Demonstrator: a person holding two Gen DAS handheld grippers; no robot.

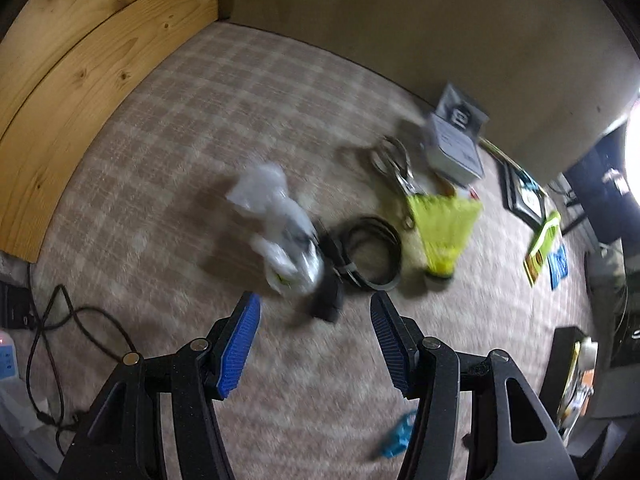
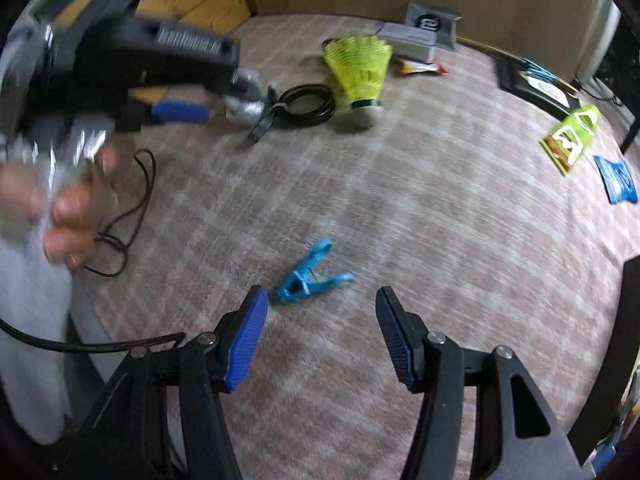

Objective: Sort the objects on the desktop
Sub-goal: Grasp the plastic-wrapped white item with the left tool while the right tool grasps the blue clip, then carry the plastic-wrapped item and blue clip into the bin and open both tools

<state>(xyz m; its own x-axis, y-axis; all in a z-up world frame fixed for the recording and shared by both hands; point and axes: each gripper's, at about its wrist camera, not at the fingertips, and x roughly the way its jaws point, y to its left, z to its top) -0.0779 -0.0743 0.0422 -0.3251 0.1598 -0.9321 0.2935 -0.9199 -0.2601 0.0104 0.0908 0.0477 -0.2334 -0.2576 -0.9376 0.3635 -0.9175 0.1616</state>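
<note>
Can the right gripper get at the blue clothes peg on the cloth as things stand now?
Probably yes. The blue clothes peg lies alone on the checked cloth, just ahead of the right gripper, nearer its left finger. The fingers stand open and empty, and nothing lies between them and the peg.

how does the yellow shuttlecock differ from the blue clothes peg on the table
The yellow shuttlecock looks much bulkier than the blue clothes peg. The shuttlecock is a flared cone with a white cork tip; the clothes peg is a slim two-armed clip lying flat. The shuttlecock sits far back by the coiled black cable; the clothes peg lies just ahead of the open right gripper. Both rest untouched on the plaid tablecloth.
</note>
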